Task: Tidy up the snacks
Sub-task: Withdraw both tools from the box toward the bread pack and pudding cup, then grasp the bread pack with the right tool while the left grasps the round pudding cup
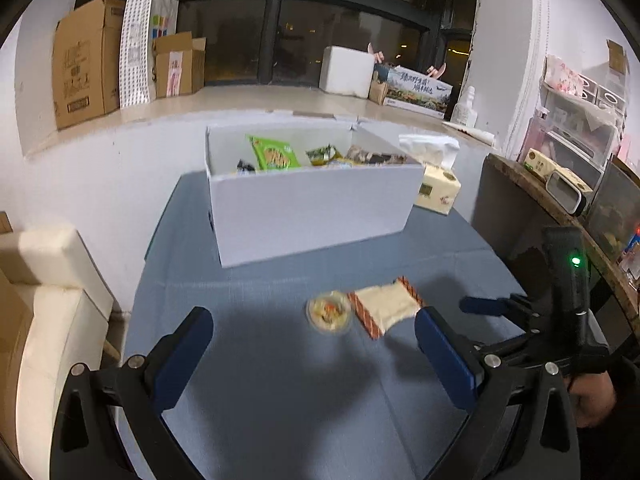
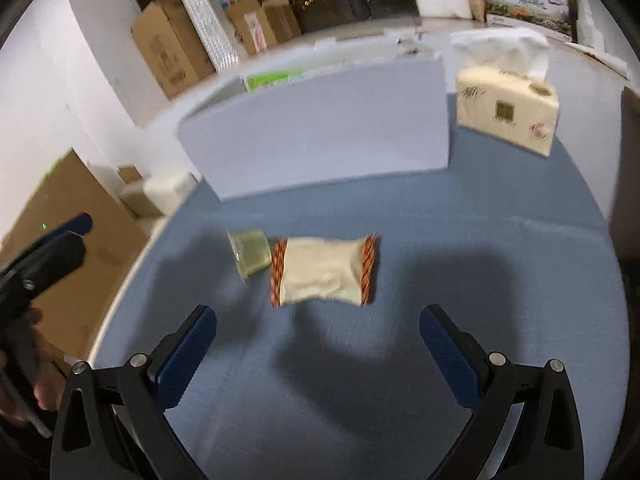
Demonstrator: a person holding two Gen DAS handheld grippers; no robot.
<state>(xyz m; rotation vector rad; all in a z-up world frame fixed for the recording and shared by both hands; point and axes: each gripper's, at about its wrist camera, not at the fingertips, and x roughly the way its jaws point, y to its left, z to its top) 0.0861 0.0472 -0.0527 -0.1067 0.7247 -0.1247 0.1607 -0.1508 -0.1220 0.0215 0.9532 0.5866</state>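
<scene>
Blue table [image 2: 480, 280]: your cream snack packet [image 2: 324, 270] lies mid-table, touching a small clear cup [image 2: 250, 254].
White box [image 1: 312, 216]: far edge, holding snacks.
Left gripper [image 1: 314, 344]: fingers apart, empty.
Right gripper [image 2: 318, 344]: fingers apart, empty.

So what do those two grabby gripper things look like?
Each gripper, the left gripper and the right gripper, is a black frame shaped like a wide fork, with silver bolts and two flat dark blue pads. The right one's black handle has a little green light. No cables show.

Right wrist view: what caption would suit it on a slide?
Open right gripper above a cream snack packet and small clear cup, white box behind.
</scene>
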